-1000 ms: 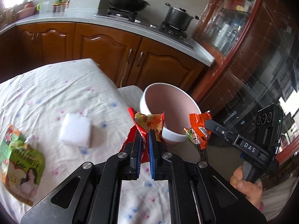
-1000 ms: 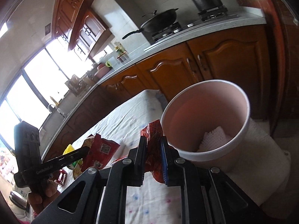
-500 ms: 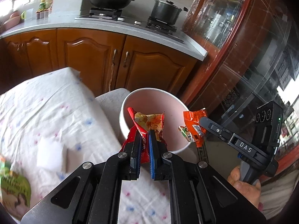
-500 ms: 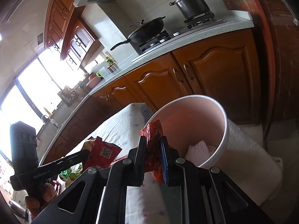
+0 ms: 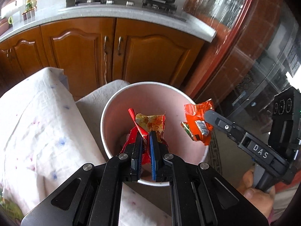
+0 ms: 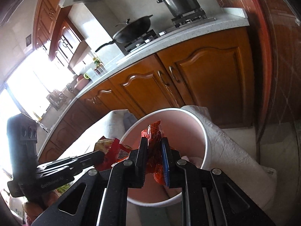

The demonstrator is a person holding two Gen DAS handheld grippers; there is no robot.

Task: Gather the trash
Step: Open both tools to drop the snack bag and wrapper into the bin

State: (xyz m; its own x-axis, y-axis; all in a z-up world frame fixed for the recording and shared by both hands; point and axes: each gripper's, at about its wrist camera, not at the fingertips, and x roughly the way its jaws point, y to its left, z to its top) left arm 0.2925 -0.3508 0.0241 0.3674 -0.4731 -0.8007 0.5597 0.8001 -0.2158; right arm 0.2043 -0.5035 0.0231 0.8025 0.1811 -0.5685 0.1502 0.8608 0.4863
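Note:
A white bin with a pink inside [image 5: 112,109] [image 6: 207,141] stands just past the table's end. My left gripper [image 5: 145,137] is shut on a red snack wrapper [image 5: 150,122], held over the bin's mouth. My right gripper [image 6: 154,143] is shut on an orange-red wrapper [image 6: 153,131], also above the bin's opening. In the left wrist view the right gripper [image 5: 204,115] holds that orange wrapper [image 5: 197,120] at the bin's right rim. The right wrist view has the left gripper [image 6: 102,154] with its red wrapper [image 6: 111,148] at the bin's left rim.
The table under a white flowered cloth [image 5: 37,122] lies left of the bin. Wooden cabinets [image 5: 84,52] and a countertop with a wok [image 6: 133,28] and pot [image 6: 180,1] stand behind. A glass cabinet [image 5: 254,47] rises on the right. A hand [image 5: 254,184] holds the right gripper's grip.
Both grippers have moved off the table toward the bin and now hold their wrappers over its mouth. The white tissue and green packet on the table have slid out of the left view.

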